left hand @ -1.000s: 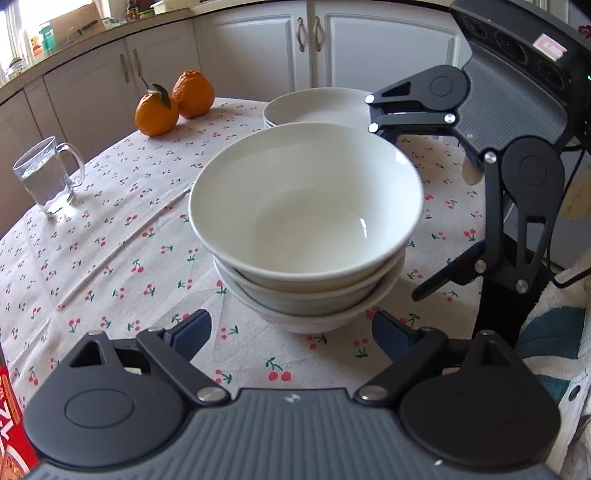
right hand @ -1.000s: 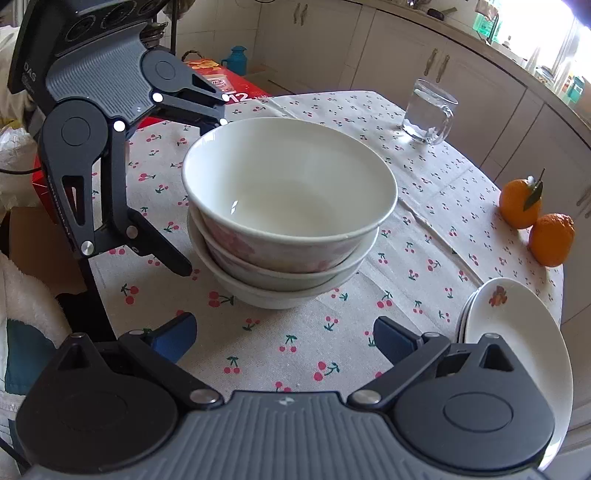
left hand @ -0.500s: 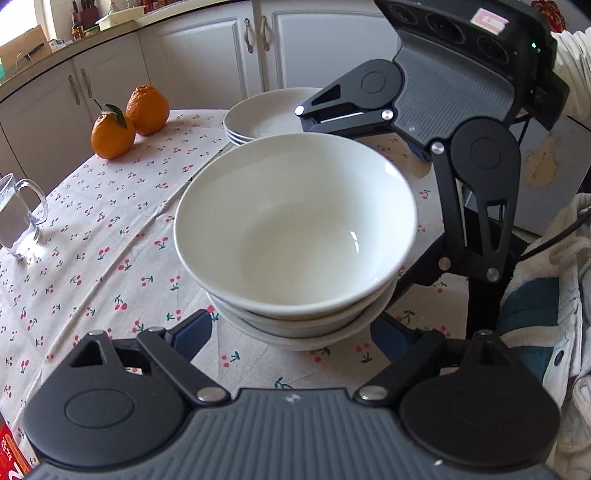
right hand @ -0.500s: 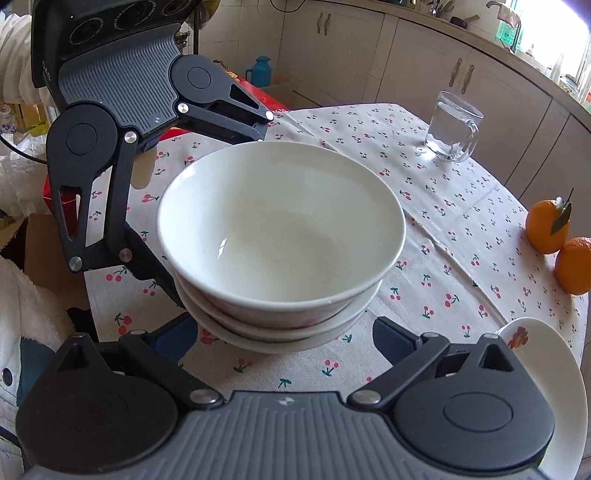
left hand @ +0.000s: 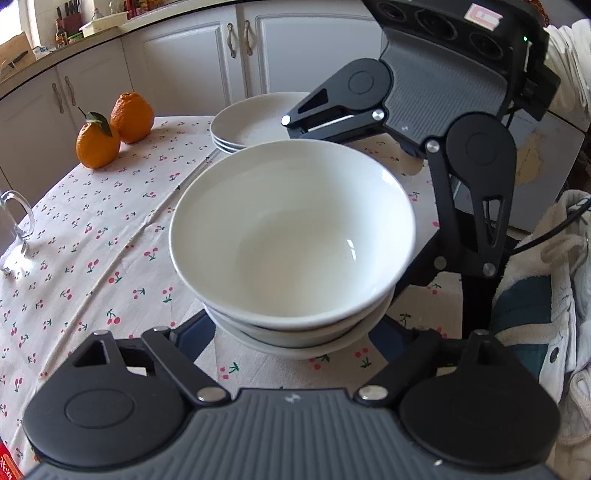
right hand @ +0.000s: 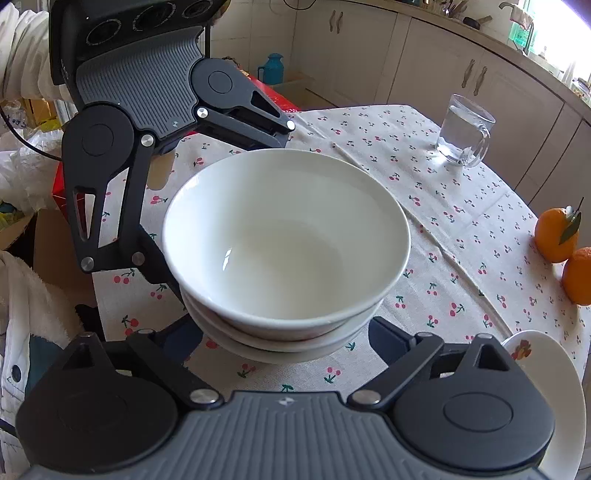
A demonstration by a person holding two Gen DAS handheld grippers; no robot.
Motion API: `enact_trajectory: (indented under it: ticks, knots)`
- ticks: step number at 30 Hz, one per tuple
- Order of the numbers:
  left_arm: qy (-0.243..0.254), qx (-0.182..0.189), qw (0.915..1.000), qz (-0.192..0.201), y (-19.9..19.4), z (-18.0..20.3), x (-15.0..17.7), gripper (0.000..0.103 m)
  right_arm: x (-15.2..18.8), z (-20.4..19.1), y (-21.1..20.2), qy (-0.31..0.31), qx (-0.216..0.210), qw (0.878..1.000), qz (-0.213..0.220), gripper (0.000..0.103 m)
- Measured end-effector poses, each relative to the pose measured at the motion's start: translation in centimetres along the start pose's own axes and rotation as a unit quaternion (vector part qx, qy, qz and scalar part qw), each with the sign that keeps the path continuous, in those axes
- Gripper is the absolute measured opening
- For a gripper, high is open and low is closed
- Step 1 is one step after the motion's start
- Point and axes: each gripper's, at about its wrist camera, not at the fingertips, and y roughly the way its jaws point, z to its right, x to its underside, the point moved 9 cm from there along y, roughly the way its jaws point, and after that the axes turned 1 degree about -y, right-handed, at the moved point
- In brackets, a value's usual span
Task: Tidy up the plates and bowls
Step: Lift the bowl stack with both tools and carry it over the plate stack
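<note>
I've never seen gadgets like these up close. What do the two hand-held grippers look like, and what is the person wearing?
Both the left gripper and the right gripper are matte black, with a ribbed grey body, round black hinge discs, silver rivets and dark blue finger pads. The right one carries a pink sticker, a tiny green light and a black cable. The person wears a fluffy white robe with teal patches.

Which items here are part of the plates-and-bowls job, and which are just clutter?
Job:
- stack of bowls, between both claws
- stack of plates beyond it
- left claw and right claw, jaws just been closing around the bowls

Lying about:
- two oranges
- glass mug
- red box
- blue jug
</note>
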Motion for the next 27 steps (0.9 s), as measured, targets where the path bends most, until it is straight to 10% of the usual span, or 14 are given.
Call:
enact_trajectory:
  ticks: [27]
  knots:
    - [0.026, 0.043, 0.9986, -0.015, 0.30, -0.29, -0.10, 0.085, -0.16, 0.19, -0.21, -0.013, -0.034, 0.999, -0.008, 0.089]
